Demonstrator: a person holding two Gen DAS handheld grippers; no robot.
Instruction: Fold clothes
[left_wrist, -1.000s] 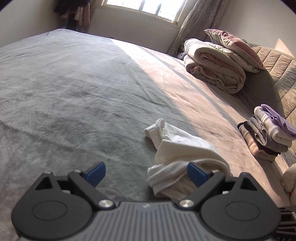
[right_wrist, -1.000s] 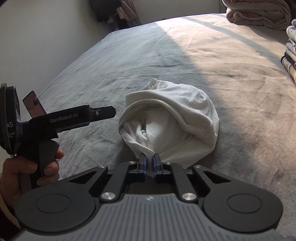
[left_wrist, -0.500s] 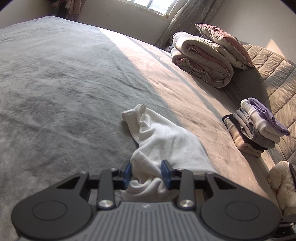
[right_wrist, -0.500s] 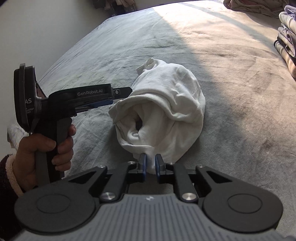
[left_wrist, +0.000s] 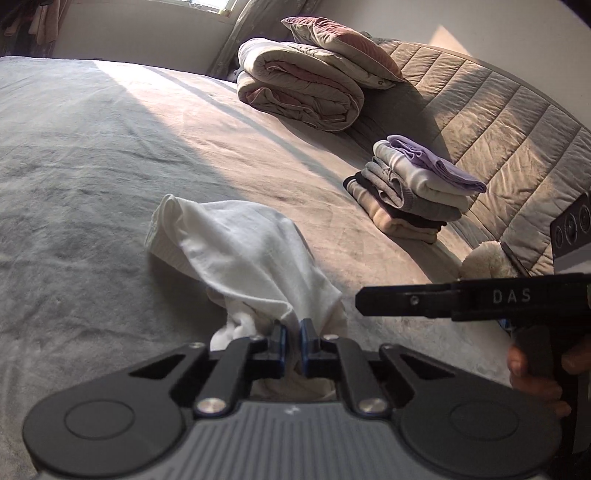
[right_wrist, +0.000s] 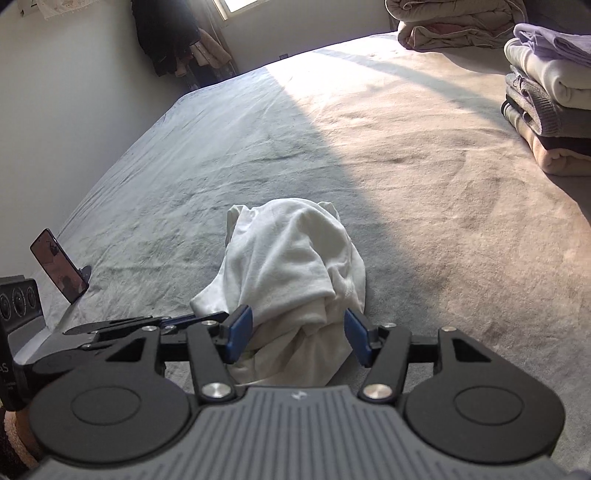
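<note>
A crumpled white garment (left_wrist: 243, 251) lies on the grey bed cover (left_wrist: 92, 166). My left gripper (left_wrist: 291, 339) pinches the garment's near edge; its jaws are closing, with only cloth in the narrow gap. In the right wrist view the same garment (right_wrist: 295, 266) bulges between the blue pads of my right gripper (right_wrist: 299, 332). Those jaws are opening and the pads stand clear of the cloth. The left gripper (right_wrist: 221, 316) reaches in from the left beside the cloth. The right gripper (left_wrist: 364, 301) shows side-on, close to the garment's right.
A stack of folded clothes (left_wrist: 413, 192) sits near the quilted headboard (left_wrist: 498, 140). A rolled duvet with a pillow (left_wrist: 299, 88) lies further back. A plush toy (left_wrist: 487, 262) is by the headboard. A phone on a stand (right_wrist: 59, 266) stands at the bed's left edge.
My left gripper moved onto the garment's near edge and closed on it. My right gripper, shut on the cloth before, has spread its jaws off it.
</note>
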